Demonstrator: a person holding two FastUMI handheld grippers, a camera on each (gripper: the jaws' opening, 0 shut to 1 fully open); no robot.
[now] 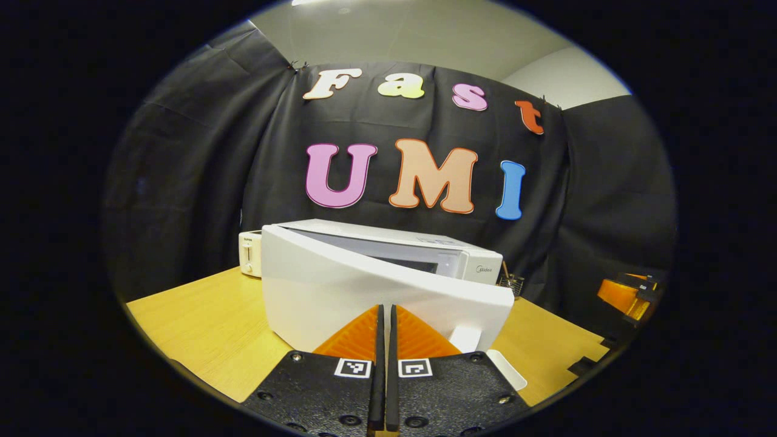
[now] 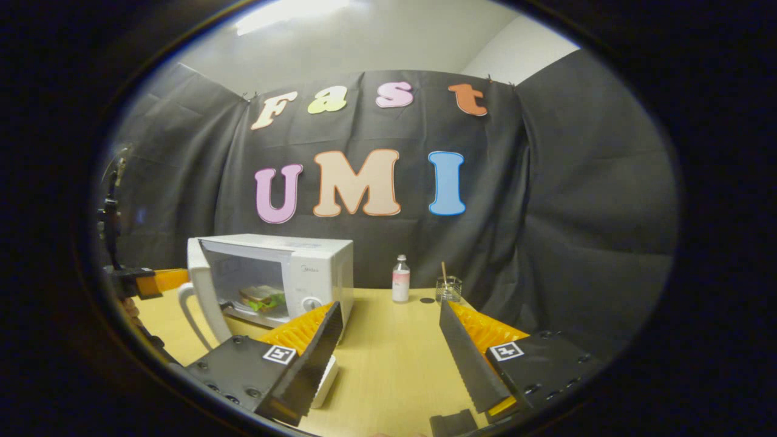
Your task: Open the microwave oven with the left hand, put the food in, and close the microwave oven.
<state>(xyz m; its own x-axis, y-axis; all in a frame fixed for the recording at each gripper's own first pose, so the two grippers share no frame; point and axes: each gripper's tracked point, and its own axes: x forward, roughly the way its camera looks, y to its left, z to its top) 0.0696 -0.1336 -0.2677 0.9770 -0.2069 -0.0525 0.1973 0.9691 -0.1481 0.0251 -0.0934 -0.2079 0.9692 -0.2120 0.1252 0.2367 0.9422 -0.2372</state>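
The white microwave [image 1: 479, 267] stands on the wooden table with its door [image 1: 340, 291] partly open, swung out towards me. My left gripper [image 1: 385, 311] is shut with nothing between its fingers, its tips right at the door's outer face. In the right gripper view the microwave [image 2: 315, 261] shows its cavity, where a sandwich [image 2: 262, 297] lies inside. The door [image 2: 197, 291] hangs out on the left, and the left gripper [image 2: 152, 281] is just behind it. My right gripper [image 2: 388, 315] stands open over the table, to the right of the microwave.
A small white toaster [image 1: 250, 254] sits behind the microwave's left side. A small bottle [image 2: 400, 279] and a glass [image 2: 449, 289] with a stick stand at the back of the table [image 2: 388, 364]. A flat white object [image 2: 328, 376] lies under my right gripper's left finger.
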